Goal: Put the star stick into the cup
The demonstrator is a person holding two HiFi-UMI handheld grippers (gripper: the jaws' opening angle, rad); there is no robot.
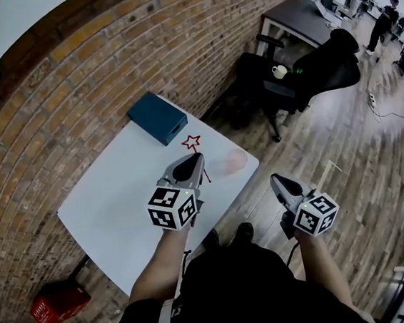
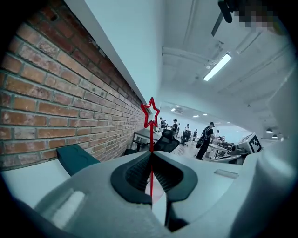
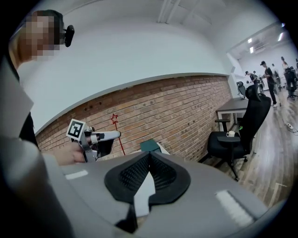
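A brick wall point(image 1: 72, 85) runs behind a white table point(image 1: 114, 209) that stands on a wooden floor point(image 1: 331, 158). A teal box point(image 1: 157, 117) lies at the table's far edge, against the wall.

The left gripper point(image 1: 200, 157) hangs over the table's near right part. Its jaws are clamped on the red star stick point(image 1: 191, 143). In the left gripper view the thin shaft runs down between the two dark pads, and the outlined star stands upright above the jaw tips. The stick is held in the air above the table, between the box and the cup.

The cup point(image 1: 235, 161) is pink and see-through and sits at the table's right corner, just beside the left gripper's tips. Whether it stands or lies I cannot tell.

The right gripper point(image 1: 276, 180) is off the table, over the floor beside its near right edge. Its jaws are together with nothing between them.

Beyond the table's far right corner stands a black office chair point(image 1: 322, 73) with a white mug point(image 1: 279, 71) on its seat. A red crate point(image 1: 56, 305) sits on the floor by the table's near left end.
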